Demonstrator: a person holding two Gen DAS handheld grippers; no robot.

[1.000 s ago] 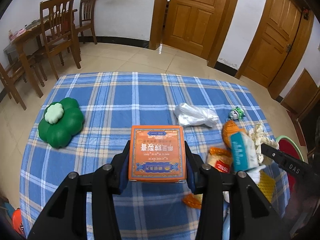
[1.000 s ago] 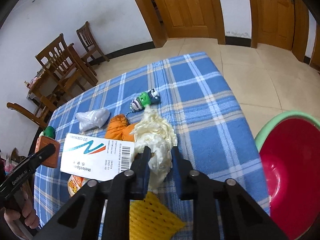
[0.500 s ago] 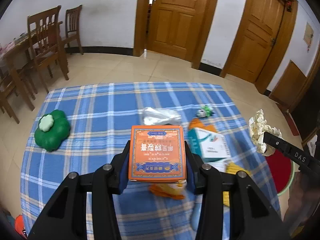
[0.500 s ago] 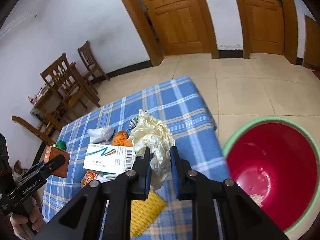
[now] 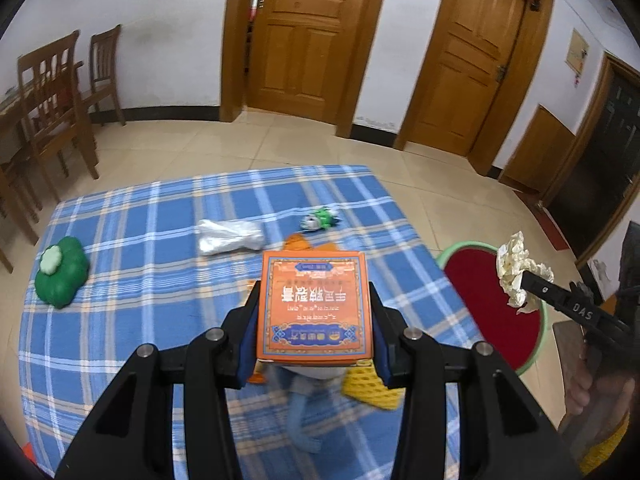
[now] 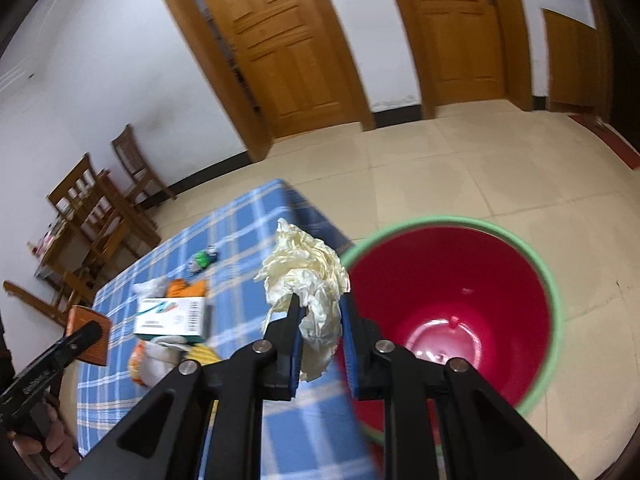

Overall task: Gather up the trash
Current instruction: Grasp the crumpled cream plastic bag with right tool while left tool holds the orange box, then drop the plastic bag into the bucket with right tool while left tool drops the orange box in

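Observation:
My left gripper (image 5: 314, 312) is shut on an orange box (image 5: 315, 306) and holds it above the blue plaid table (image 5: 132, 240). My right gripper (image 6: 320, 312) is shut on a crumpled cream paper wad (image 6: 308, 280), held at the table's right edge next to the red bin with a green rim (image 6: 452, 316). In the left wrist view the wad (image 5: 516, 268) hangs over the bin (image 5: 492, 304). On the table lie a white-teal carton (image 6: 172, 316), a clear plastic bag (image 5: 230, 237), orange wrappers (image 5: 304, 244) and a yellow mesh piece (image 5: 370, 390).
A green flower-shaped cushion (image 5: 60, 274) sits at the table's left side, a small green toy (image 5: 320, 220) at the far side. Wooden chairs (image 5: 52, 92) stand at the far left. Wooden doors (image 5: 308, 36) line the back wall. Tiled floor surrounds the bin.
Both grippers have swung right with their loads. The paper wad has moved from over the table to the edge beside the red bin. The orange box has risen with the left gripper.

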